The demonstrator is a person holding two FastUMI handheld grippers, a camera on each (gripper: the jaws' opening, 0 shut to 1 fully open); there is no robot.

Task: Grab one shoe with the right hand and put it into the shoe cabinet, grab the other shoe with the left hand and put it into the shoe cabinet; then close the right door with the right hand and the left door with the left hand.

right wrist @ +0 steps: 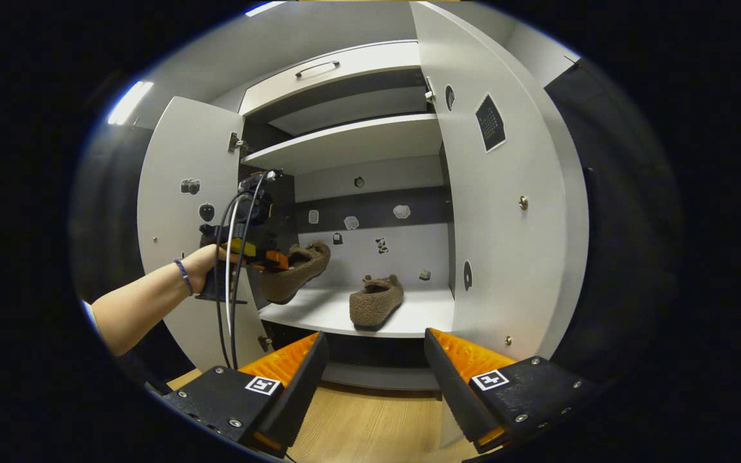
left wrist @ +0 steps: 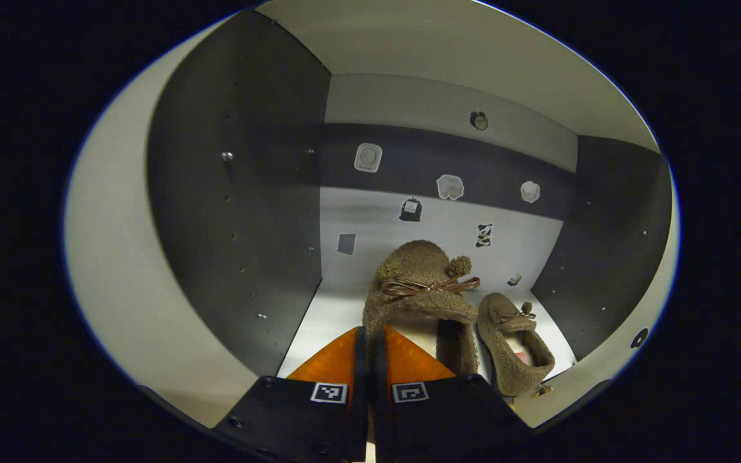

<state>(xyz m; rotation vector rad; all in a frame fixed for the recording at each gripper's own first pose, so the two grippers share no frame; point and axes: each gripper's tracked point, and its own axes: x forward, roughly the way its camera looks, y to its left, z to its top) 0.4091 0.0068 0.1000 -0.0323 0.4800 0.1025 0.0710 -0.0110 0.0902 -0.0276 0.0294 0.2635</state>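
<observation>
Left gripper (left wrist: pixel 368 341) clamped on shoe (left wrist: pixel 419 289): lower flat onto shelf (right wrist: pixel 338 314) beside placed shoe (right wrist: pixel 375 301), right gripper (right wrist: pixel 374 366) apart, idle

held shoe (left wrist: pixel 419 289): heel hidden behind left gripper (left wrist: pixel 368 360) | wall stickers (left wrist: pixel 450 186): too small to tell

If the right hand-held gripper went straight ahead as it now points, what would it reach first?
Probably the front edge of the cabinet shelf, near the resting shoe. The right hand-held gripper is open and empty, and depth is unclear.
</observation>
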